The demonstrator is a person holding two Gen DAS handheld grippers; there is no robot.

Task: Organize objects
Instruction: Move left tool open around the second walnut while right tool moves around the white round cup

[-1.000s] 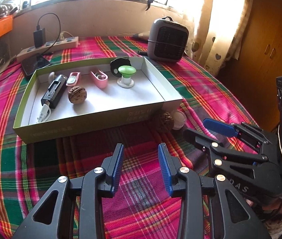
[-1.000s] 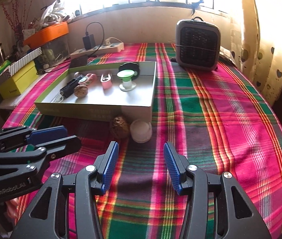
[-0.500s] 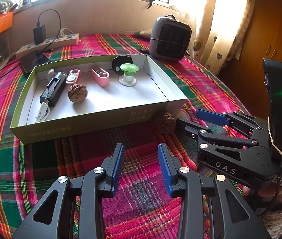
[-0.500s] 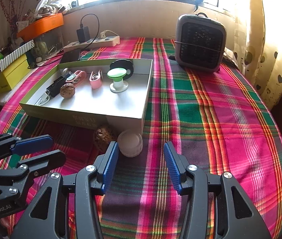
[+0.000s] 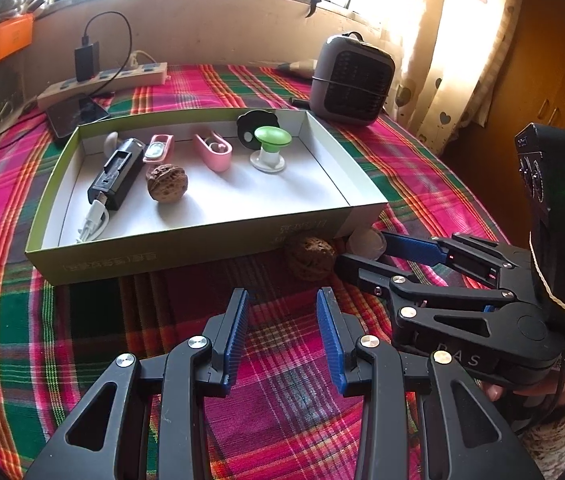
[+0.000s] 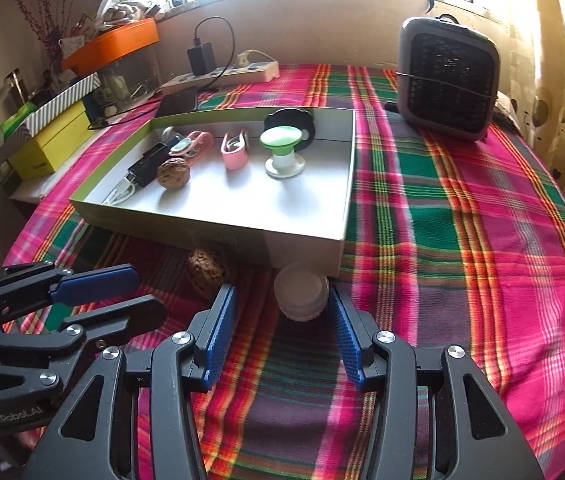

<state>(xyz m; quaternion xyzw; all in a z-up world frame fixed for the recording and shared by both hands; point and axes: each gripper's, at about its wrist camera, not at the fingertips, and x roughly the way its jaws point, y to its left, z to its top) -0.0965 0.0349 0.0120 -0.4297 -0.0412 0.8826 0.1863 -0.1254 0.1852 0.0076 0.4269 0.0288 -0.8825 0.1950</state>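
A shallow green-sided box (image 5: 186,248) (image 6: 222,236) holds a walnut (image 5: 167,183), a black device with a white cable (image 5: 116,178), pink clips and a green-topped knob (image 5: 271,148). Outside its front right corner lie a second walnut (image 5: 309,258) (image 6: 206,274) and a small white round jar (image 5: 366,240) (image 6: 301,296). My right gripper (image 6: 280,304) (image 5: 364,250) is open, and the jar sits between its fingertips, close to the right pad and clear of the left one. My left gripper (image 5: 282,300) (image 6: 148,292) hangs open and empty over the plaid cloth in front of the box.
A grey heater (image 5: 352,80) (image 6: 448,80) stands at the back right. A power strip (image 5: 102,84) with a charger and a dark phone (image 5: 78,114) lie behind the box. Yellow and striped boxes (image 6: 50,140) crowd the left side. The table falls away at the right by the curtain.
My right gripper has moved forward to the box's corner, so the white jar now sits between its fingers. The left gripper has stayed where it was.
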